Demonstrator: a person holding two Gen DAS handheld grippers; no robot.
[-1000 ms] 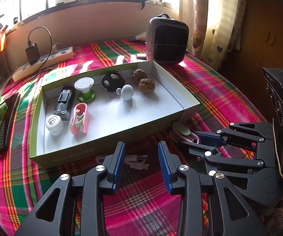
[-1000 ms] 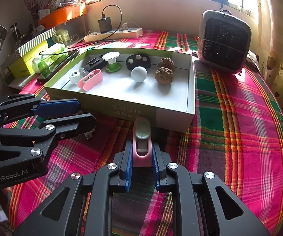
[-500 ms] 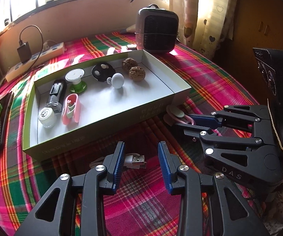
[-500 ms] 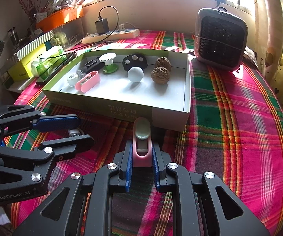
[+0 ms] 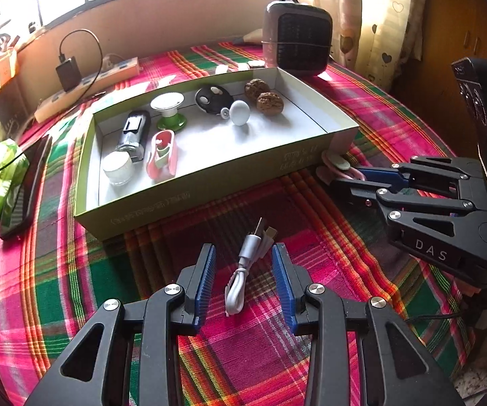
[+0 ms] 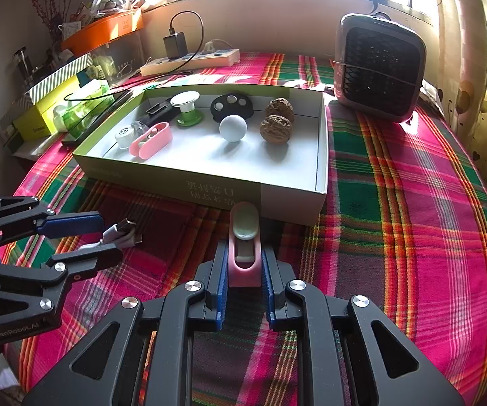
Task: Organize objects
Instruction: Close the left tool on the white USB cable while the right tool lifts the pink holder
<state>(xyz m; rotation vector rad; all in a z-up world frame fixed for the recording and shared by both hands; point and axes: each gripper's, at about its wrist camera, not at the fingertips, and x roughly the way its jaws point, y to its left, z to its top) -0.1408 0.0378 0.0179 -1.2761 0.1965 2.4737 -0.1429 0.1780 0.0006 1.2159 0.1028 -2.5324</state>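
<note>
Left gripper (image 5: 243,274) gapes around the coiled white cable (image 5: 247,264) on the table's near edge, light and floppy, best pinched mid-bundle. Right gripper (image 6: 243,270) clamps the stiff pink clip (image 6: 244,247) beside the tray (image 6: 209,186).

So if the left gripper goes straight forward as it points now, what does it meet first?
The short white USB cable, lying on the cloth between the open fingers of the left gripper. Behind it probably comes the green box; depth is unclear.
</note>
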